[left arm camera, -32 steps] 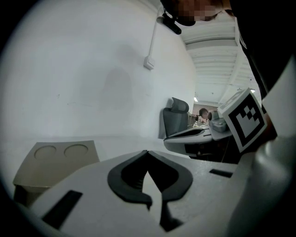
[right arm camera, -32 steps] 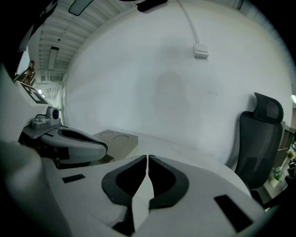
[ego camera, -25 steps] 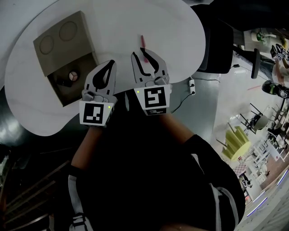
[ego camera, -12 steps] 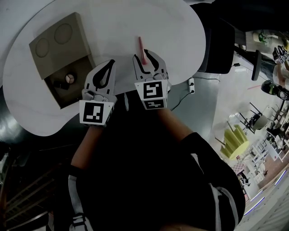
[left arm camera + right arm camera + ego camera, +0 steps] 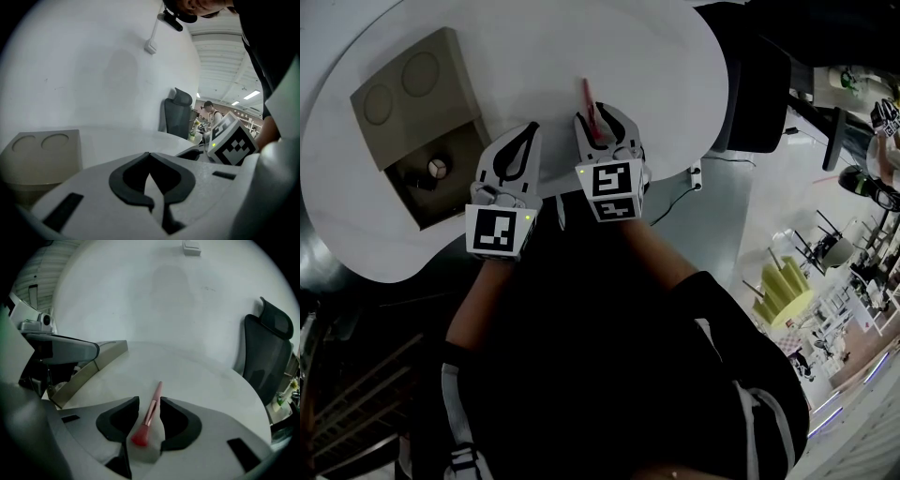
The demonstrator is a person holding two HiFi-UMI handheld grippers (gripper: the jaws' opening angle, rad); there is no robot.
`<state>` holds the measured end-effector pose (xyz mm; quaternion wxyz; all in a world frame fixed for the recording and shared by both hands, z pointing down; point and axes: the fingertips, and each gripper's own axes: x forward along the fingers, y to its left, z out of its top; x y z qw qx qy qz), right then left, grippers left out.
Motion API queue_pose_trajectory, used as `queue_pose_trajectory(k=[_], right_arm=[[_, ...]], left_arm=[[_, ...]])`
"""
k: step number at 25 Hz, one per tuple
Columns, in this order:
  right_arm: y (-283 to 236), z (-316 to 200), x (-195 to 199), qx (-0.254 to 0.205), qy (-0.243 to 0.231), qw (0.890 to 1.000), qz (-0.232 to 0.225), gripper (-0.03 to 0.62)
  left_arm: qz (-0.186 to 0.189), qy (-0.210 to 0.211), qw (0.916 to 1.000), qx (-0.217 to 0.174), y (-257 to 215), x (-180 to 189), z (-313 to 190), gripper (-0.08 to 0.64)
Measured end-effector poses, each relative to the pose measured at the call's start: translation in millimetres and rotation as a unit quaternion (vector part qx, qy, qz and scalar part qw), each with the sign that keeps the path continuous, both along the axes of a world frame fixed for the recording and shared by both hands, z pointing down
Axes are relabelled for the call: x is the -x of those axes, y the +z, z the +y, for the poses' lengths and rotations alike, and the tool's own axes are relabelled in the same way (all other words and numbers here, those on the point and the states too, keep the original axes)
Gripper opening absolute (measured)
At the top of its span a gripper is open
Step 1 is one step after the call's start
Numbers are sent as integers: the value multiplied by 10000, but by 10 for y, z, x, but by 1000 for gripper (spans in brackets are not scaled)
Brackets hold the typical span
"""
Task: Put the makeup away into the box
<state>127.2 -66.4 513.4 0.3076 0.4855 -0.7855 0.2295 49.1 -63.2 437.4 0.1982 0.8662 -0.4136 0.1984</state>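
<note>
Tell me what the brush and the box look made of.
The brush: pink handle with a slight sheen, probably plastic; shinier rose-gold band, likely metal; red-pink tuft, soft-looking bristles. The box: matte tan, flat thick-edged panels, card or wood; cannot tell which.

The head view is dim and low in contrast: the white table (image 5: 534, 56) reads pale grey, the inside of the box (image 5: 403, 112) lies in deep shadow, and the person's dark clothing (image 5: 581, 356) sinks to near black. Both gripper views bend straight lines and fade to black at the corners; whatever lies closest to the lens looks soft. Ceiling lights (image 5: 251, 95) glow at the right of the left gripper view, beside an evenly lit wall (image 5: 93, 70).
</note>
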Motion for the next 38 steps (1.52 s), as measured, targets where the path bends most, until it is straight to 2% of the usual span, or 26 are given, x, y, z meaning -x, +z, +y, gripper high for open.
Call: queue_pose_trajectory(k=[3,7,12,18,29,38], right_arm=[[42,4,-26,97,-6,9999,38,148],[67,15,-60,142,-39,9996,226,72],[45,8,-64,166,-88,9996,224,64],[-127,-11,50,-78,-110,9999,31,63],[-727,-64,511,-674,-361,9965,-342,63],[-753,23,1030,-711,-812,9933,-410,63]], left_arm=[[7,6,10000,20,18,-31,-16,3],[20,1,10000,14,29,-33,-3,3],[1,-24,10000,-1,-9,-8,19,3],[0,-84,9999,-60,-49,83,72,3],[56,-365,9990,-241,-190,387,207,3],[49,-778,9965,-307,-200,841,308,3]])
